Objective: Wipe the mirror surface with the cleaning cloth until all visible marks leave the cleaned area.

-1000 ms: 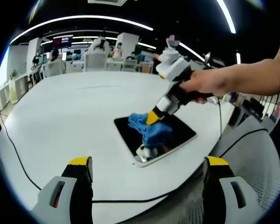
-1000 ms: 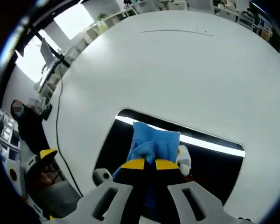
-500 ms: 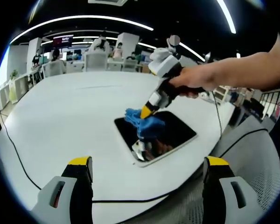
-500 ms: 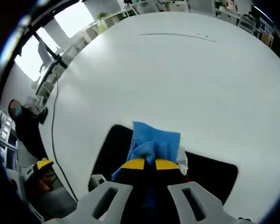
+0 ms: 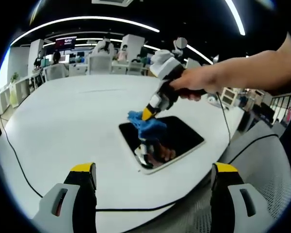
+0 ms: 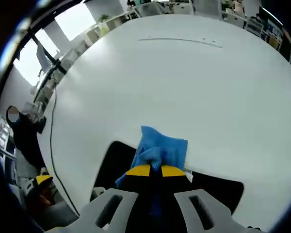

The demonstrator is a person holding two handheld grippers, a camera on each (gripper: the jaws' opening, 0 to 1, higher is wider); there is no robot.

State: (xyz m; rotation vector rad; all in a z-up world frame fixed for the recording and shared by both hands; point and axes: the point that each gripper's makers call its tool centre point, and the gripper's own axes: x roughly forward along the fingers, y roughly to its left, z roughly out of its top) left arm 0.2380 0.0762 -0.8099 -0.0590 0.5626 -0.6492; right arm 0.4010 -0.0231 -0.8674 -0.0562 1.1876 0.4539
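Observation:
A dark rectangular mirror point(image 5: 179, 137) with a pale frame lies flat on the white round table point(image 5: 63, 121). My right gripper point(image 5: 148, 114) is shut on a blue cleaning cloth point(image 5: 144, 127) and presses it onto the mirror's far left edge. In the right gripper view the cloth point(image 6: 162, 148) bunches just ahead of the yellow-tipped right gripper point(image 6: 151, 170), over the mirror point(image 6: 114, 160) rim. My left gripper point(image 5: 153, 177) hangs open above the table's near edge, short of the mirror, with nothing between its fingers.
A black cable point(image 5: 19, 165) runs along the table's near left edge. A grey mesh chair point(image 5: 262, 160) stands at the right. Desks, chairs and people fill the office behind the table.
My right gripper has slid the cloth across the mirror toward its far left edge. The left gripper has stayed still.

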